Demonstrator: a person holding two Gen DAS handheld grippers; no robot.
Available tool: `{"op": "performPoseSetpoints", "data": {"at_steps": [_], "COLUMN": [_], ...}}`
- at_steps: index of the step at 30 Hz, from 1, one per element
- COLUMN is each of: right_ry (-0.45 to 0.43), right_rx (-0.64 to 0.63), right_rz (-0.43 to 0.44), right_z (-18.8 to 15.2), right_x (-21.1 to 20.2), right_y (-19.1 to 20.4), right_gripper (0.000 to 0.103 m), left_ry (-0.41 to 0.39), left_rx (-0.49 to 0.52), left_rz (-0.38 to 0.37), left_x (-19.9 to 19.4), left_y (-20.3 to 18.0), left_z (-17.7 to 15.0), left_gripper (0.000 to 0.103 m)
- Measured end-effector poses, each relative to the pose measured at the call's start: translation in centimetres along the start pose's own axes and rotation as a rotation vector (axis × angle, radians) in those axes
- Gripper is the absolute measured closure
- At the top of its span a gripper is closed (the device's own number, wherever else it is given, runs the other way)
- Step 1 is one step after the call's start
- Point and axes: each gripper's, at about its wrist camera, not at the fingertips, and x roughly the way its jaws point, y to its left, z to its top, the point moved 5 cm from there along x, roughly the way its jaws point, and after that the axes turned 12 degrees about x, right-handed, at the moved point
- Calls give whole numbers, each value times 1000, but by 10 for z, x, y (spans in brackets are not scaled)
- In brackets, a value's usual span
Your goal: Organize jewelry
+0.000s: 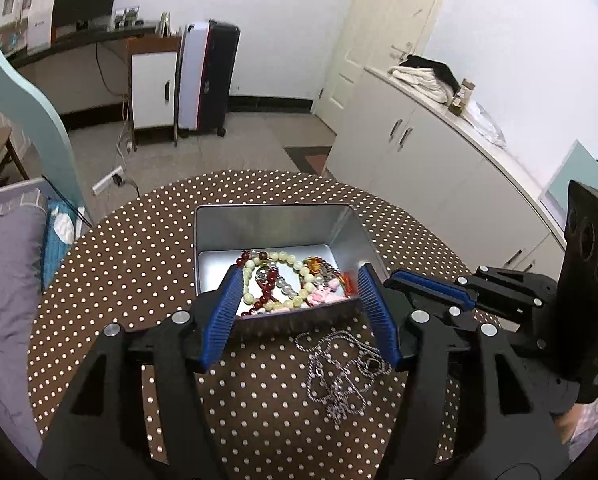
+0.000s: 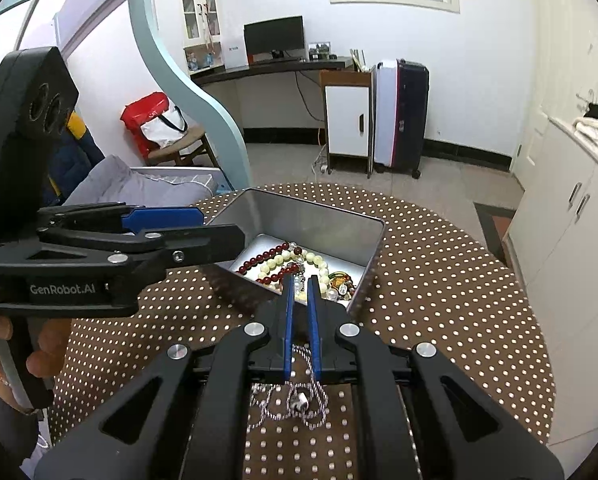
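Note:
A silver metal tin (image 1: 271, 220) stands on the polka-dot table and holds several bead bracelets (image 1: 287, 280); it also shows in the right wrist view (image 2: 339, 216) with the beads (image 2: 295, 264). A tangled silver chain necklace (image 1: 339, 372) lies on the table in front of the tin. My left gripper (image 1: 299, 280) is open, its blue fingers (image 1: 227, 300) straddling the tin's near wall. My right gripper (image 2: 301, 284) is nearly closed, with the silver chain (image 2: 295, 396) hanging under and between its fingers; whether it grips the chain is unclear. It shows in the left wrist view (image 1: 395, 276).
The round table has a brown cloth with white dots (image 1: 139, 280). A bed with grey bedding (image 1: 3, 280) is at the left, white cabinets (image 1: 439, 160) at the right. The left gripper's body (image 2: 99, 256) reaches across the right wrist view.

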Motion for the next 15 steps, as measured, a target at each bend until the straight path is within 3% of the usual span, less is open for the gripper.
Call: {"op": "performPoseSetpoints", "data": {"at_steps": [8,12,15], "right_ry": [24,66,106], "right_rx": [-39,-34,-41], "right_rz": [-26,-47,-68], "right_z": [-39,-60,-75], "right_x": [-18,-10,3], "right_y": [4,-1,-2], "right_gripper": [89,80,80], "left_ry": [-17,11,34], "left_rx": [49,51,35], "left_rz": [51,80,76], "left_x": [-23,-22,-18], "left_y": [-17,-19,-15], "left_z": [-23,-42,-54], "left_gripper": [44,44,44]}}
